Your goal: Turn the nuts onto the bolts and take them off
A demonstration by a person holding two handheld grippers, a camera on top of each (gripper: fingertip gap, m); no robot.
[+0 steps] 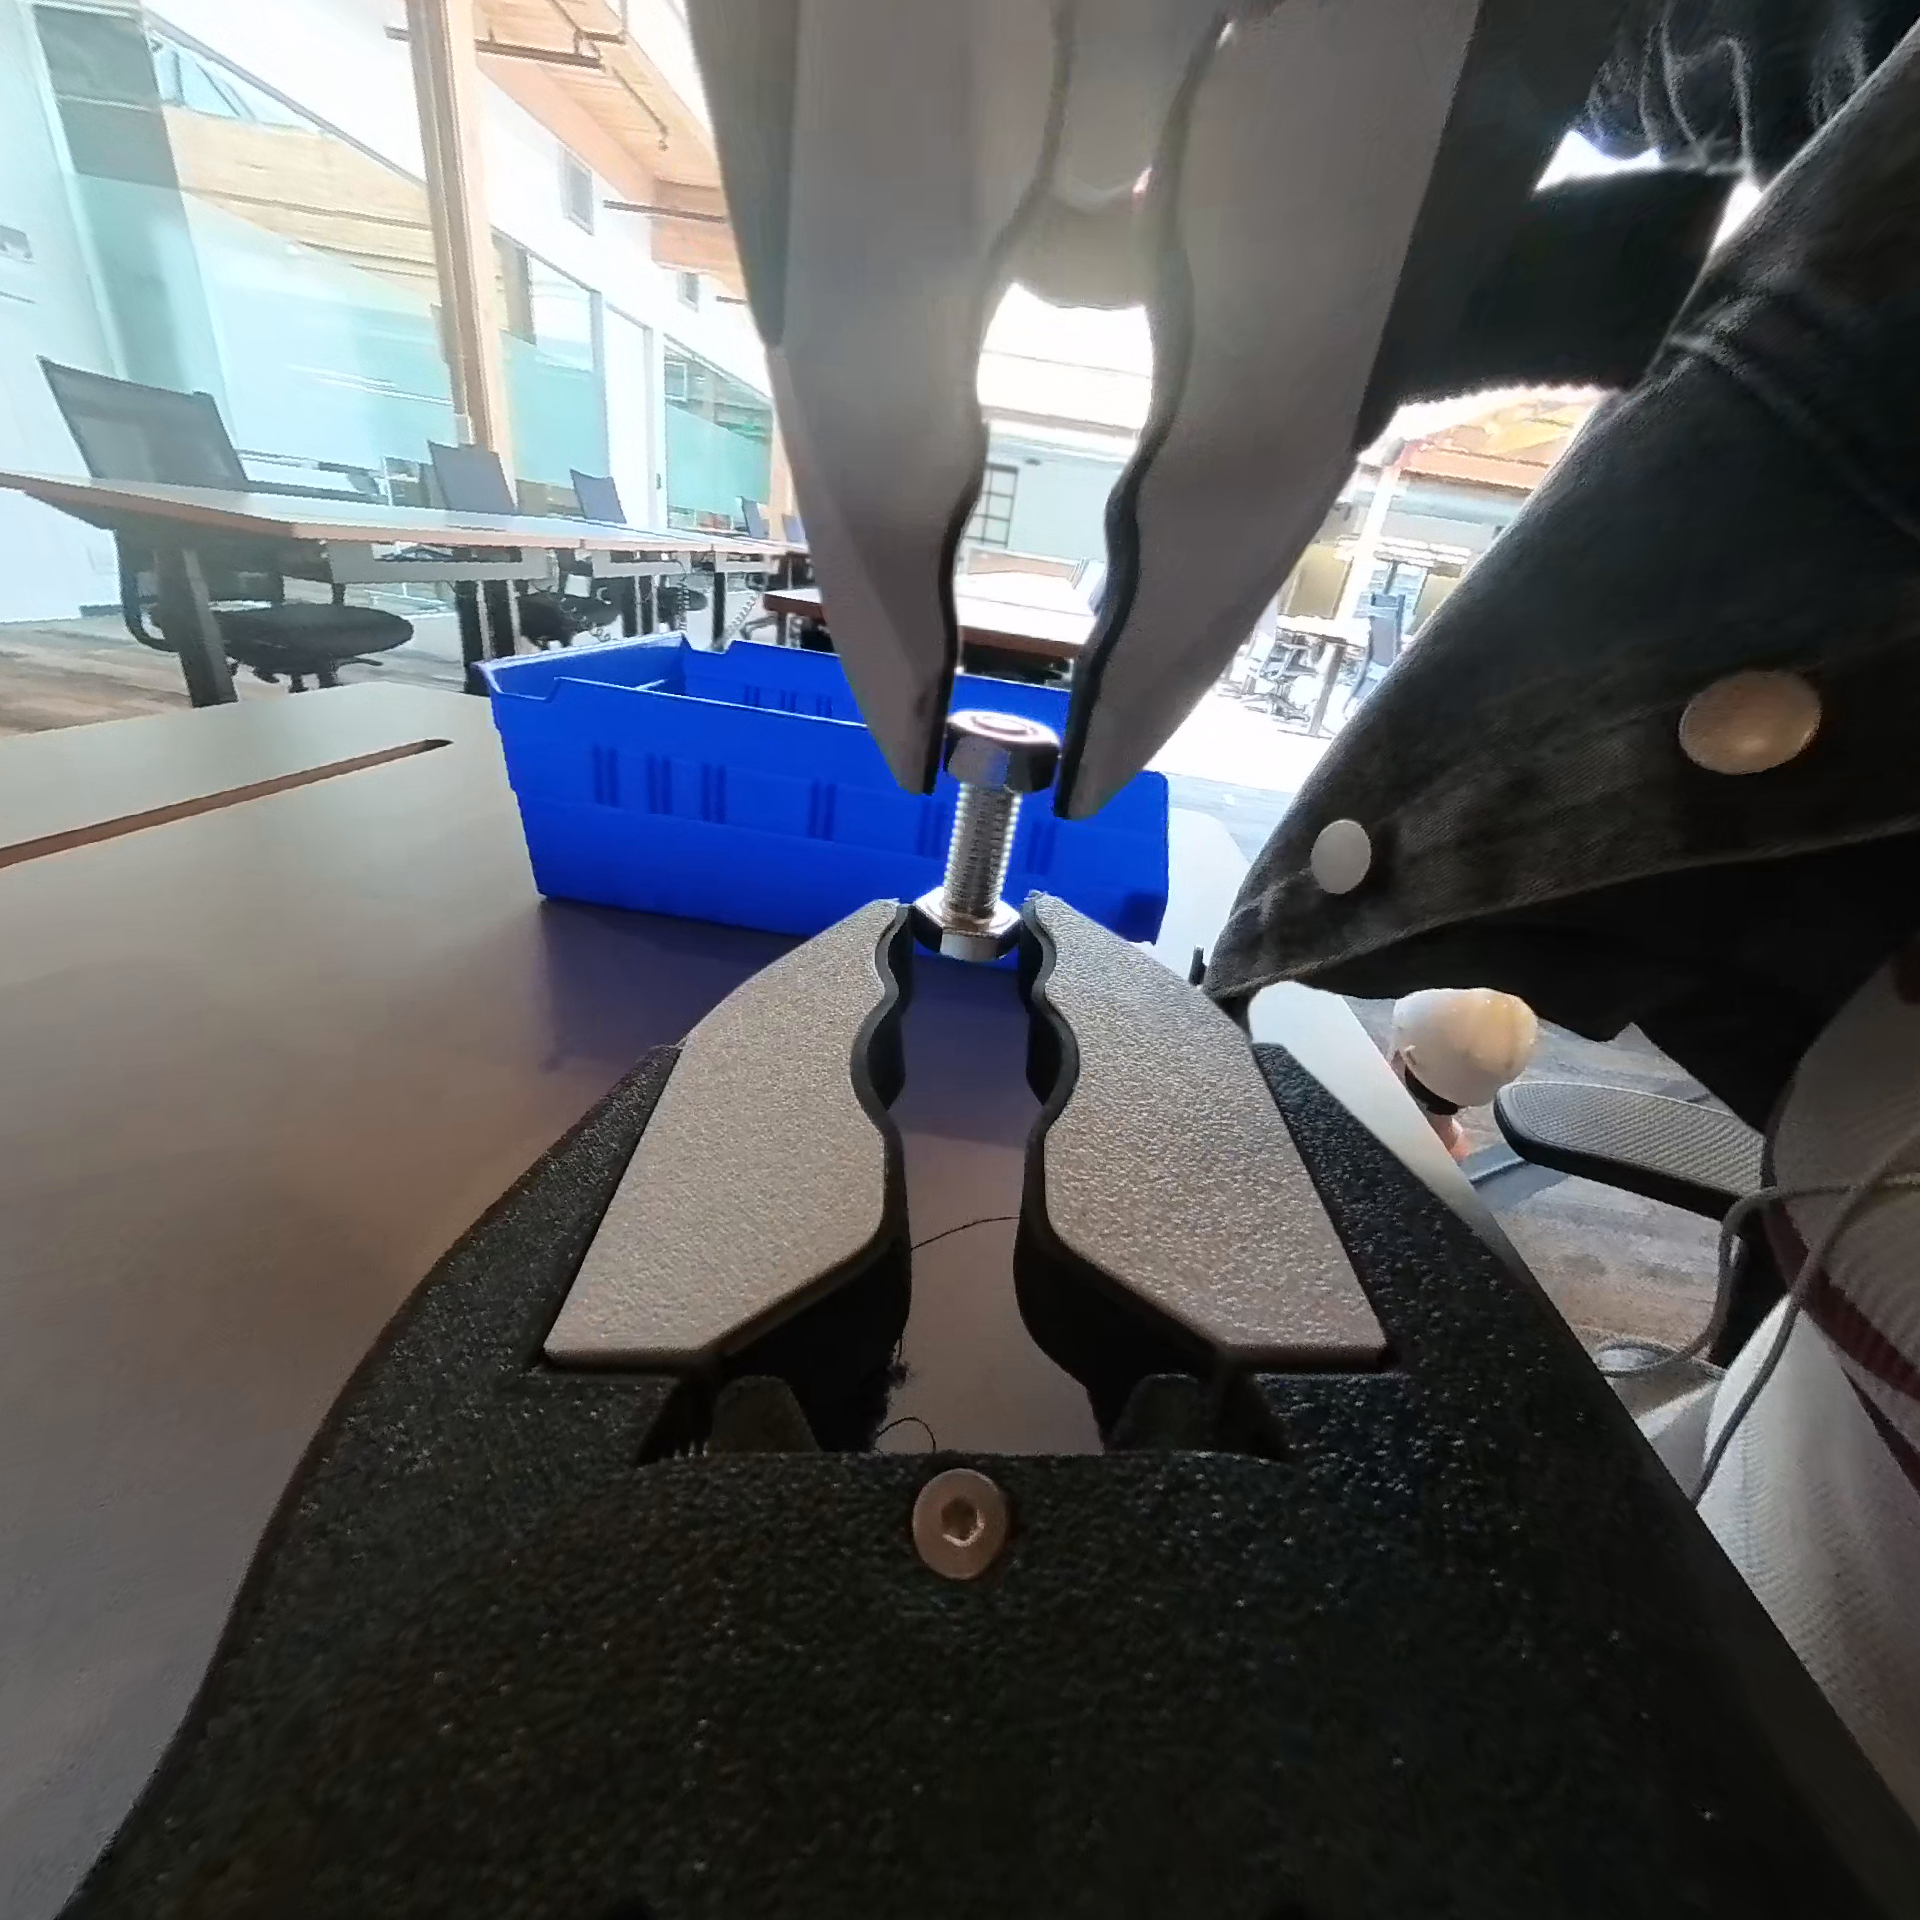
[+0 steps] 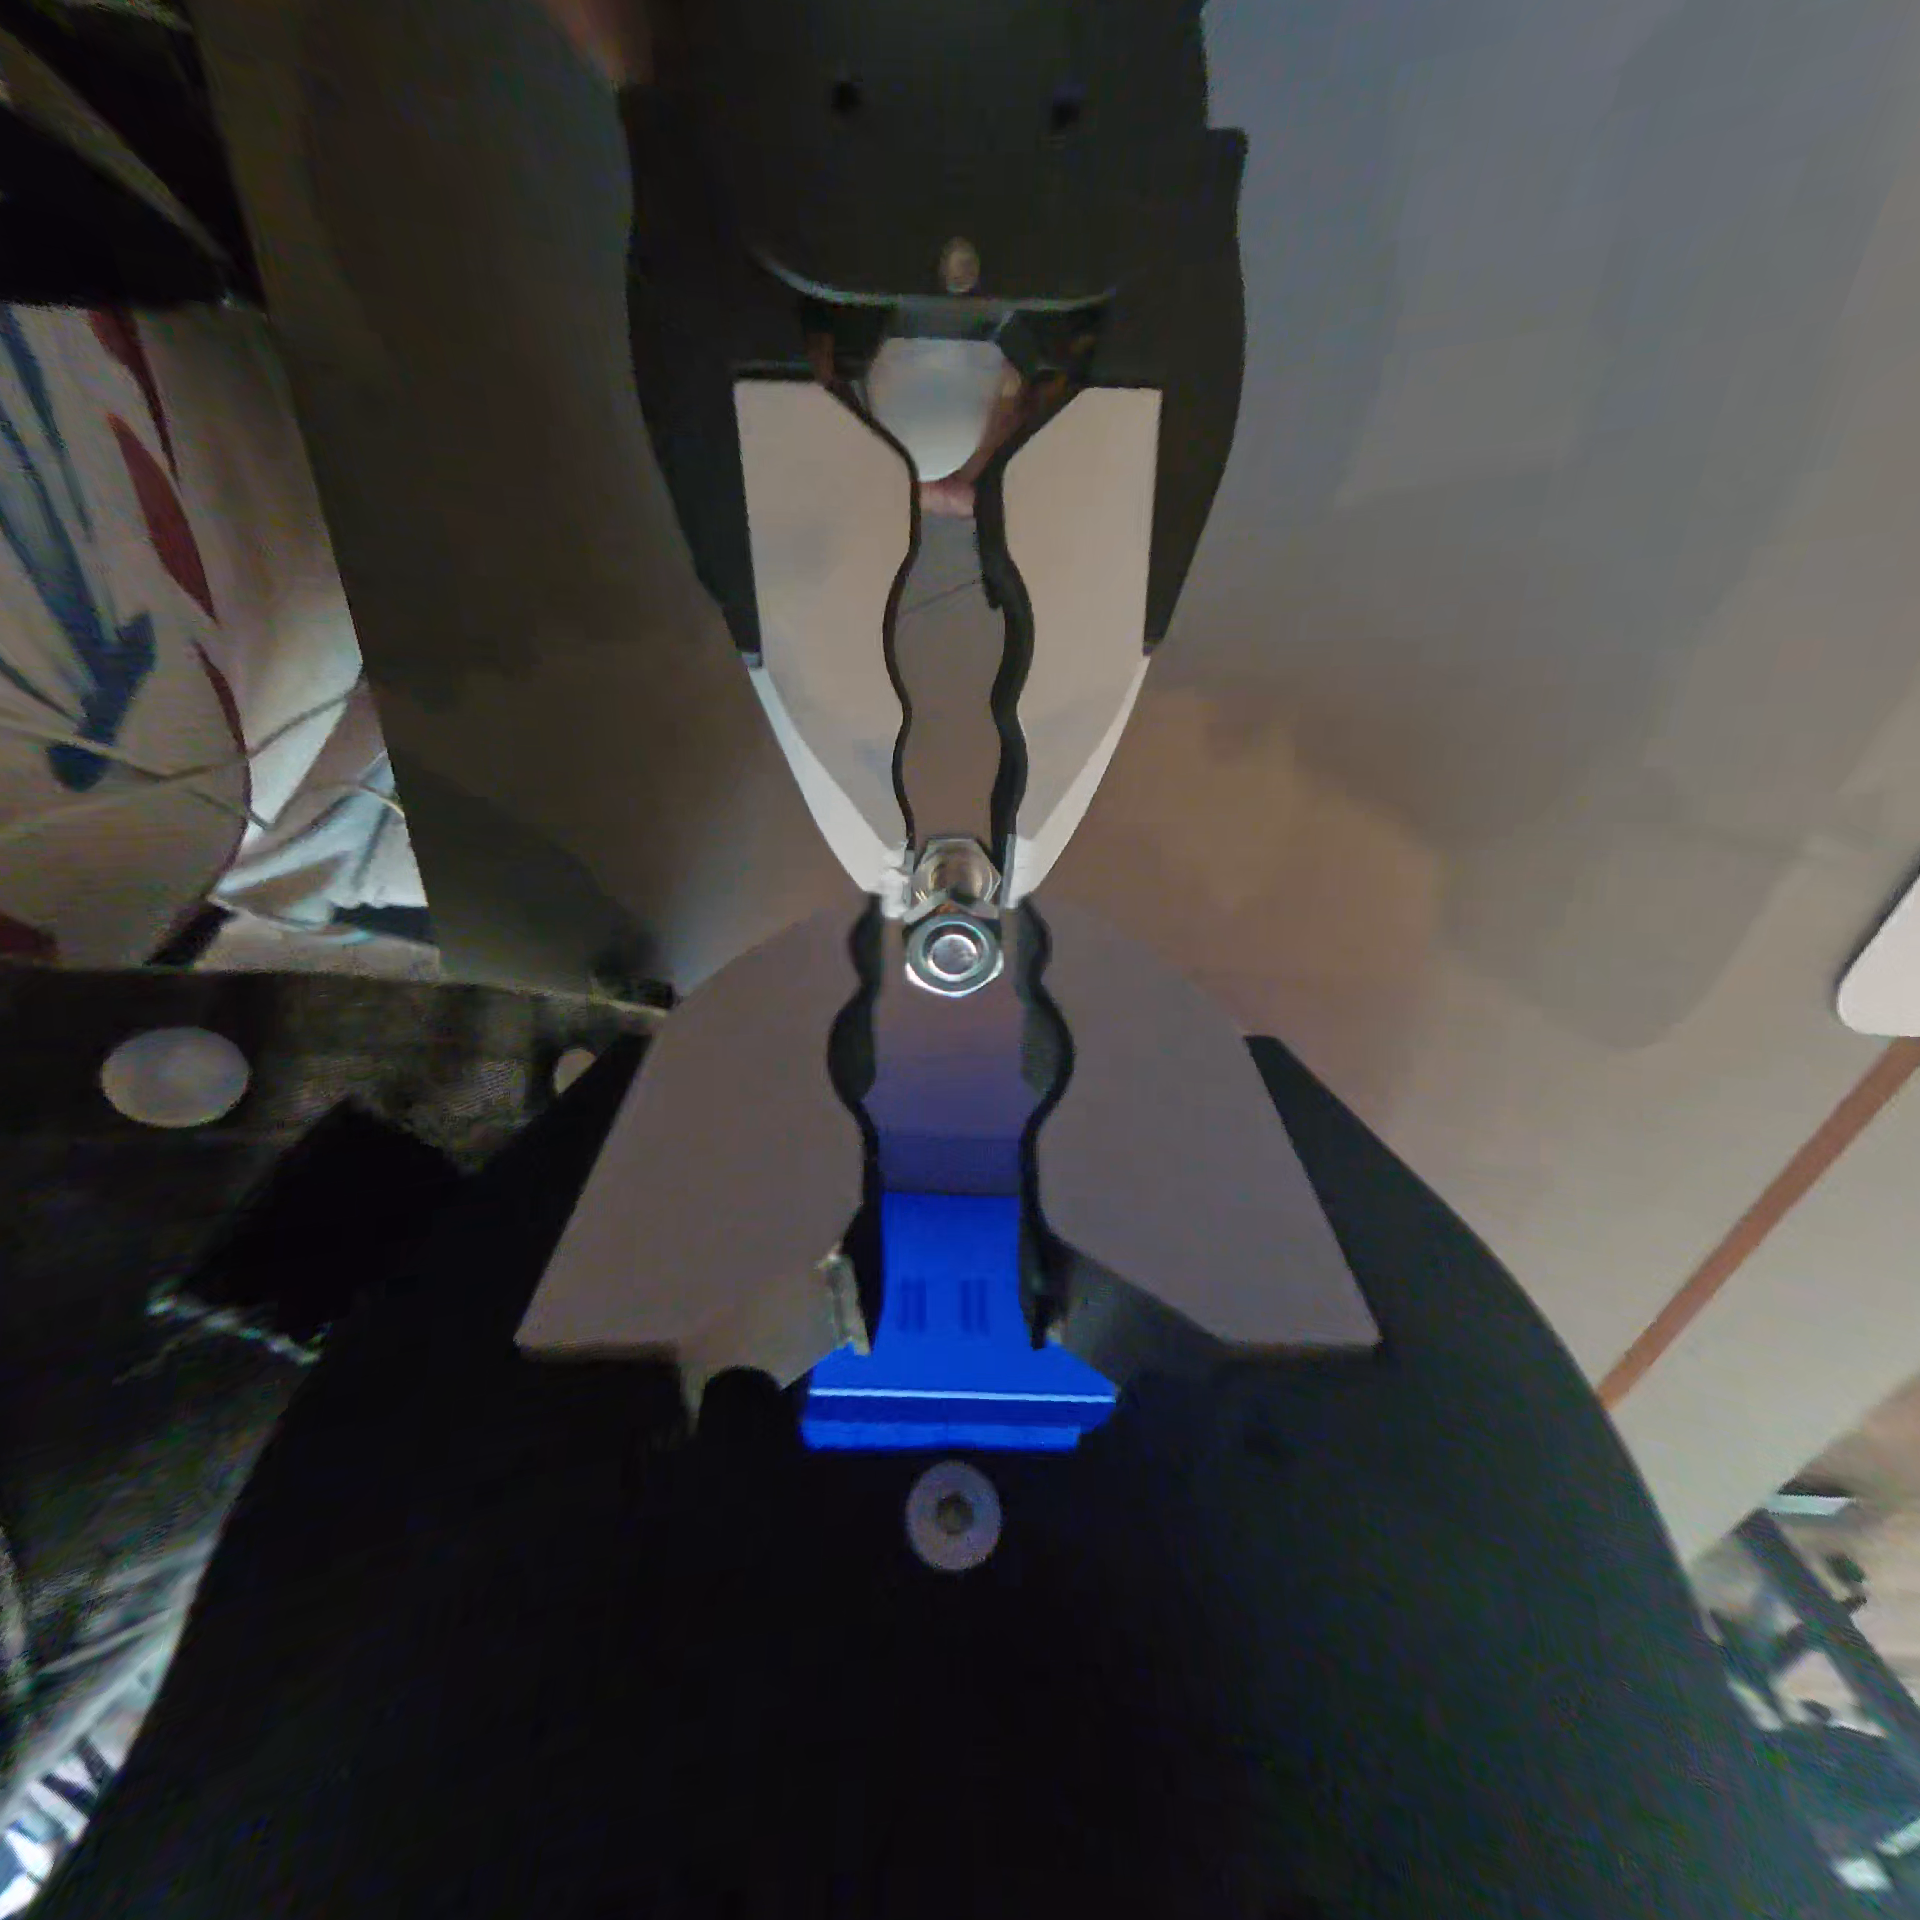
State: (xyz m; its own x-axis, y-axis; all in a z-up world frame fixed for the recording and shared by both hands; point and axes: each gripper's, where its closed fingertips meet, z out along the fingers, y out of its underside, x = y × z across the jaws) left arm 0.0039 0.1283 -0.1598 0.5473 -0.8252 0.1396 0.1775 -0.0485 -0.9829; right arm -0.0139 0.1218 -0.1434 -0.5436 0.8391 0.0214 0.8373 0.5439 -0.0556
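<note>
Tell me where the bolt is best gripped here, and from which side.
Grip the bolt by its hex head, coming down from above, as the right gripper does: the head's flat sides suit two fingers, and it stands upright. The threaded shank below should stay clear, since the nut sits at its lower end, pinched by the left gripper.

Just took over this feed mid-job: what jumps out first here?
A silver bolt stands upright at centre, held between two grippers. The left gripper clamps the nut at its lower end, while the right gripper comes down from above around the head. Right behind them, a blue bin sits on the dark table.
</note>
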